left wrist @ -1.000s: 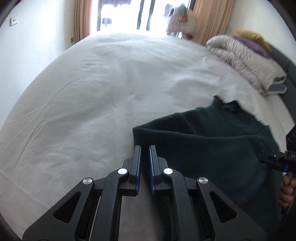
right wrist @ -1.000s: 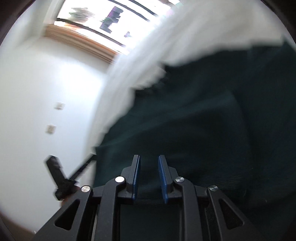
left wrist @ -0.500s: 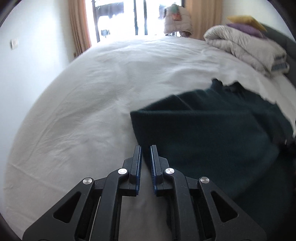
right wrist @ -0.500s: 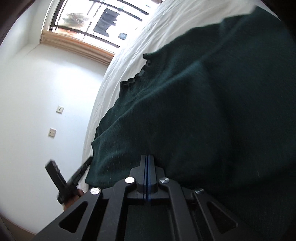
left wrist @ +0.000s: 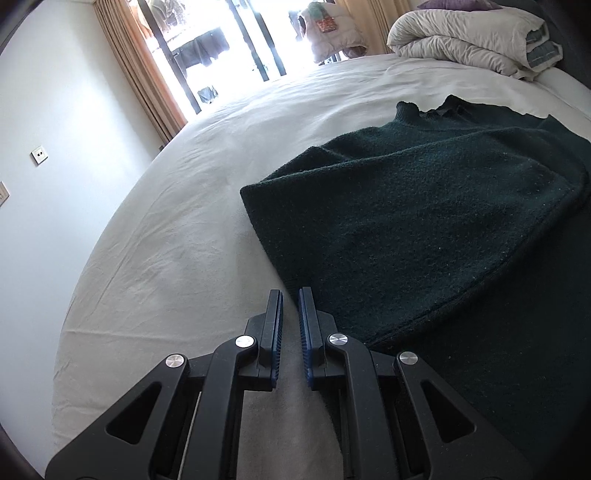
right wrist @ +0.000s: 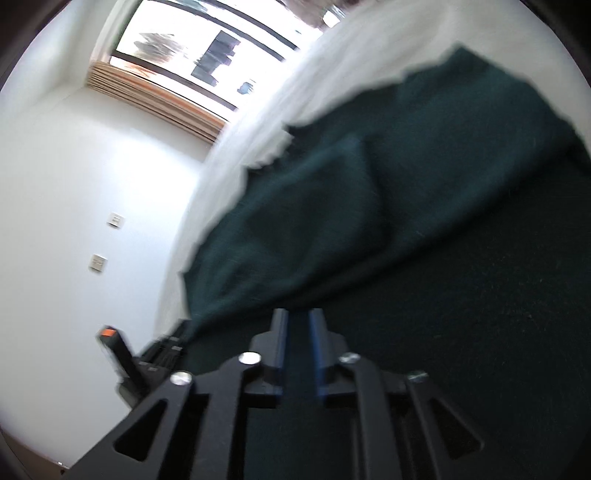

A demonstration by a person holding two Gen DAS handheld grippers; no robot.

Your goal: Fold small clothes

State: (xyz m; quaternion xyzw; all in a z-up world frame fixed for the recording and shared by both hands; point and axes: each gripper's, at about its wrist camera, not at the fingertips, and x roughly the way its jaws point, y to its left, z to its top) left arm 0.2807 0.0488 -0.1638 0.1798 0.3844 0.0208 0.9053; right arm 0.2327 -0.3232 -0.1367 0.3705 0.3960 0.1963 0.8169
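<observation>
A dark green knitted sweater [left wrist: 424, 229] lies on the white bed sheet [left wrist: 177, 229], with one layer folded over another and its collar at the far end. My left gripper [left wrist: 290, 295] is low over the sheet at the sweater's near left edge. Its jaws are shut to a narrow slit with only sheet showing through. In the blurred right wrist view, my right gripper [right wrist: 298, 317] hangs just over the sweater [right wrist: 369, 206]. Its jaws are opening, and the pads stand apart above the dark knit without pinching it. The left tool's black body [right wrist: 129, 365] shows at the lower left.
A rolled pale duvet [left wrist: 469, 33] lies at the head of the bed on the far right. Beyond the bed are a bright glass door [left wrist: 229, 48], tan curtains [left wrist: 136, 74] and a padded jacket [left wrist: 328, 29]. A white wall with sockets [left wrist: 38, 156] is on the left.
The right gripper shut fully against the sweater half a second ago, and its jaws now stand apart. The left gripper slid and rolled along the sweater's left edge, still shut.
</observation>
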